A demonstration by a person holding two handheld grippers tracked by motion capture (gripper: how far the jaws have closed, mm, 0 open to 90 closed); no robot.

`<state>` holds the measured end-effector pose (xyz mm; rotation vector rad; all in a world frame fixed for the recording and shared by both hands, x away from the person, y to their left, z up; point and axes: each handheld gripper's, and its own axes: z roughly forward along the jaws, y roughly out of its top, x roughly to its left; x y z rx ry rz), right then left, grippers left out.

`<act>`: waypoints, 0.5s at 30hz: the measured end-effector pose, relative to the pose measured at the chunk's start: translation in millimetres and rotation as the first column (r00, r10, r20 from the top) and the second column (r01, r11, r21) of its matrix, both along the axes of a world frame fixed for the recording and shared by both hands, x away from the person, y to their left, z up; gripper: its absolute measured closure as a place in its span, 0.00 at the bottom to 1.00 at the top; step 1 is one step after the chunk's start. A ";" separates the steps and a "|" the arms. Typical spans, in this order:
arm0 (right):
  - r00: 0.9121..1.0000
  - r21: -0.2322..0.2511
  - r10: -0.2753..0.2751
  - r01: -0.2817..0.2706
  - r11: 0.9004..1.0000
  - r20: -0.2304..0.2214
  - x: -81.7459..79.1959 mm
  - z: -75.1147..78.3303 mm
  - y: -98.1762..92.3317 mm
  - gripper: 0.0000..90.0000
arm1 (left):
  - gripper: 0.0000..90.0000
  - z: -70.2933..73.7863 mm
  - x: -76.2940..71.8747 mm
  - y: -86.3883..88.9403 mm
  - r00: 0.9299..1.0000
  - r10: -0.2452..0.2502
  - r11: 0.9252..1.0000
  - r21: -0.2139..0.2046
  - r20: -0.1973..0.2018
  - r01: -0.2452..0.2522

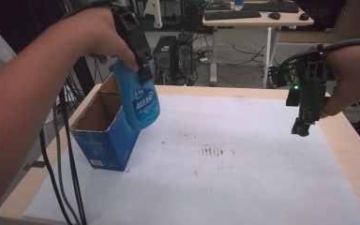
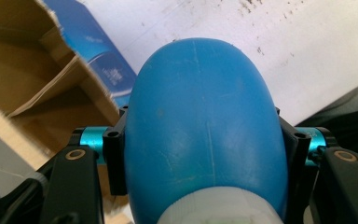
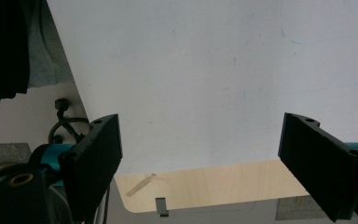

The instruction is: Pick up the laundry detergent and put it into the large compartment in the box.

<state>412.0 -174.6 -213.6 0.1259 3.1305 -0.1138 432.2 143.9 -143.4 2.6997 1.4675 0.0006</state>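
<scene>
By the table's (image 1: 262, 187) left edge the open cardboard box (image 1: 104, 136) stands; the blue bottle (image 1: 138, 103), clamped in the left gripper (image 1: 143, 70), hangs beside its rim, not yet set down. Right gripper (image 1: 304, 126) waits, jaws apart, empty.

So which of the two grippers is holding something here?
The left gripper: its jaws clamp a blue plastic bottle above the open blue cardboard box. The right gripper hangs open over the white table sheet.
</scene>
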 end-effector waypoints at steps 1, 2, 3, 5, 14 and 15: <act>1.000 -0.001 -0.002 0.002 1.000 0.000 0.2 -0.5 0.5 0.14 | 0.42 4.6 -1.1 2.3 1.000 0.002 1.000 0.003 0.001 -0.002; 1.000 -0.003 -0.001 0.001 1.000 -0.001 0.6 -0.7 1.0 0.14 | 0.42 8.9 -2.1 4.8 1.000 0.005 1.000 0.004 0.001 -0.005; 1.000 -0.001 -0.002 0.002 1.000 -0.001 1.0 -1.2 1.5 0.14 | 0.42 12.8 -3.0 7.5 1.000 0.011 1.000 0.002 0.002 -0.011; 1.000 -0.001 0.002 -0.002 1.000 -0.003 1.7 -1.7 2.4 0.14 | 0.42 19.9 -4.1 13.8 1.000 0.022 1.000 0.000 0.009 -0.022; 1.000 -0.006 -0.005 0.005 1.000 -0.005 2.8 -3.4 5.0 0.14 | 0.42 40.3 -4.4 45.3 0.995 0.096 0.995 -0.007 0.024 -0.096; 1.000 -0.004 0.004 -0.004 1.000 -0.008 3.6 -3.9 5.1 0.14 | 0.42 41.3 -4.2 48.4 0.995 0.097 0.995 -0.007 0.023 -0.097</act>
